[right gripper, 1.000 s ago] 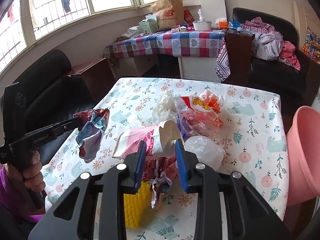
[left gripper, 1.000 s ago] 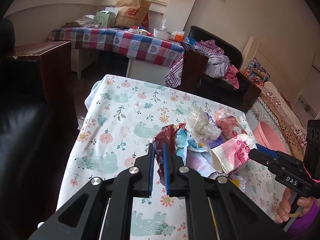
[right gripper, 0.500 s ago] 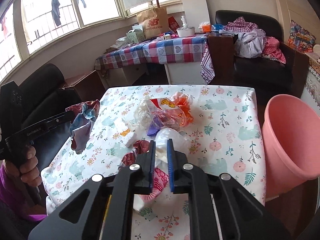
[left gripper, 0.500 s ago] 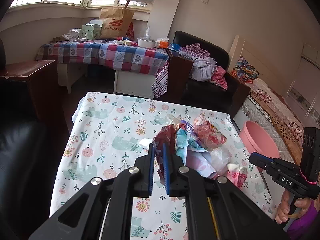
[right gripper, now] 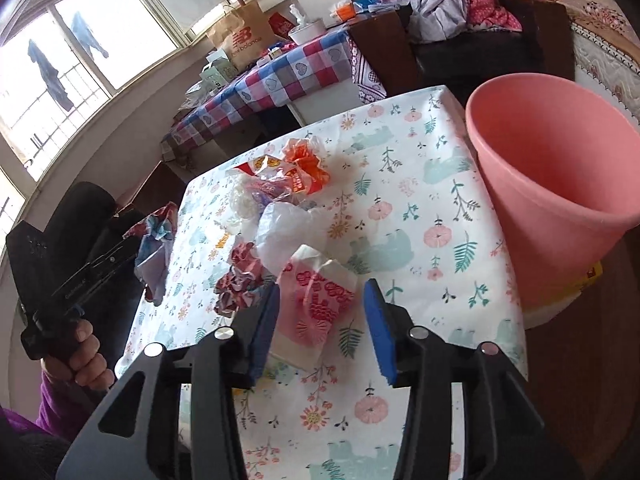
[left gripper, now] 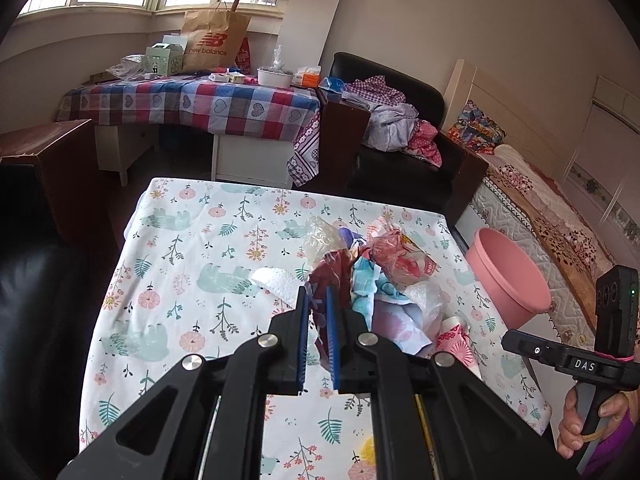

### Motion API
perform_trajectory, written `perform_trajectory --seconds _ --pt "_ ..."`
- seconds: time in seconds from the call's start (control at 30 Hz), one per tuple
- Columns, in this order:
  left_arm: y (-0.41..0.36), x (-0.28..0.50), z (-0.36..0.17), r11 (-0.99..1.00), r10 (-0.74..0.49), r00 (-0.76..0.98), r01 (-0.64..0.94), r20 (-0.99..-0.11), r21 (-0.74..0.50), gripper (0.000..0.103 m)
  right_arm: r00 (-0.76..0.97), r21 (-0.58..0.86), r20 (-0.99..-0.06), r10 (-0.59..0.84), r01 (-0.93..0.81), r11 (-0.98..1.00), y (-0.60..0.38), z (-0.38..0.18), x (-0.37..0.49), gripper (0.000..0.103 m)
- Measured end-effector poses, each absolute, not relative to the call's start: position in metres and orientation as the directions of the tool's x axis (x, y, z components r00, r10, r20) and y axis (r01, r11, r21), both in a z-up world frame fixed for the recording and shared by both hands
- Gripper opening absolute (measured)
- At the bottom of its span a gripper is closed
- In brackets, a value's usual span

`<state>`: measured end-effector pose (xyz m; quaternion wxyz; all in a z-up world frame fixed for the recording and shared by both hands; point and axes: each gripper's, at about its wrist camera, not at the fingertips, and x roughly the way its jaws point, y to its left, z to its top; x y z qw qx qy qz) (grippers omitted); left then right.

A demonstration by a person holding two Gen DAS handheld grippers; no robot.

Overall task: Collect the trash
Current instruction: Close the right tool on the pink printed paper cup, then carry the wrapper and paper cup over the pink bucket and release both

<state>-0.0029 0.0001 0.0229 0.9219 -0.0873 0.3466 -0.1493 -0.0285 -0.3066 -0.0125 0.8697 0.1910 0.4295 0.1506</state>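
The left gripper (left gripper: 317, 320) is clamped narrow on a crumpled maroon-and-blue wrapper (left gripper: 332, 276), which hangs lifted off the surface (left gripper: 192, 256) between its blue pads; in the right wrist view the same wrapper (right gripper: 154, 248) dangles from that gripper's (right gripper: 132, 250) tip beyond the left edge of the floral cloth. The right gripper's (right gripper: 322, 320) jaws are opening, and a pink-printed paper cup (right gripper: 316, 304) lies flattened on the surface between them, its left side close against the left pad while the right pad stands clear of it. Just ahead of the right gripper lie a clear plastic bag (right gripper: 286, 232) and, to the left of the cup, a crumpled red-and-white patterned wrapper (right gripper: 240, 276); farther ahead sits an orange-and-white snack bag (right gripper: 292, 172) among other crinkled plastic. To the right of the right gripper, beside the surface's edge, a pink plastic bucket (right gripper: 560, 184) stands with its mouth tipped toward the camera. From the left wrist view the pile of trash (left gripper: 392, 264) lies ahead and to the right of the left gripper, with a piece of white foam (left gripper: 272, 280) just to its left, and the bucket (left gripper: 508, 276) shows beyond the surface's right edge. A hand (left gripper: 576, 428) in a purple sleeve grips the right gripper's handle at the lower right.
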Motion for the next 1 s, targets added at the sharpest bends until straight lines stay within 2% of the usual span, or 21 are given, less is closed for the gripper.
perform_trajectory --seconds 0.23,0.47,0.53,0.57,0.67,1.0 --pt "-0.005 -0.010 0.023 0.933 -0.358 0.708 0.240 -0.608 -0.269 0.008 0.516 0.352 -0.768 0.380 -0.155 0.923 -0.255 -0.018 -0.024 0.045" --pt "-0.007 -0.015 0.022 0.926 -0.374 0.703 0.253 -0.605 -0.278 0.008 0.494 0.283 -0.814 0.306 -0.123 0.951 -0.257 -0.030 -0.024 0.045" --pt "-0.007 -0.014 0.023 0.924 -0.379 0.701 0.253 -0.604 -0.285 0.008 0.494 0.286 -0.814 0.305 -0.115 0.951 -0.265 -0.032 -0.026 0.037" --pt "-0.008 -0.015 0.023 0.924 -0.380 0.701 0.255 -0.604 -0.285 0.008 0.491 0.289 -0.815 0.308 -0.115 0.950 -0.267 -0.033 -0.026 0.027" --pt "-0.012 -0.014 0.024 0.922 -0.384 0.699 0.265 -0.603 -0.281 0.008 0.500 0.300 -0.805 0.318 -0.119 0.947 -0.275 -0.031 -0.030 0.016" --pt "-0.050 -0.001 0.037 0.903 -0.429 0.682 0.338 -0.593 -0.266 0.008 0.652 0.310 -0.703 0.285 -0.080 0.947 -0.314 -0.003 -0.042 0.015"
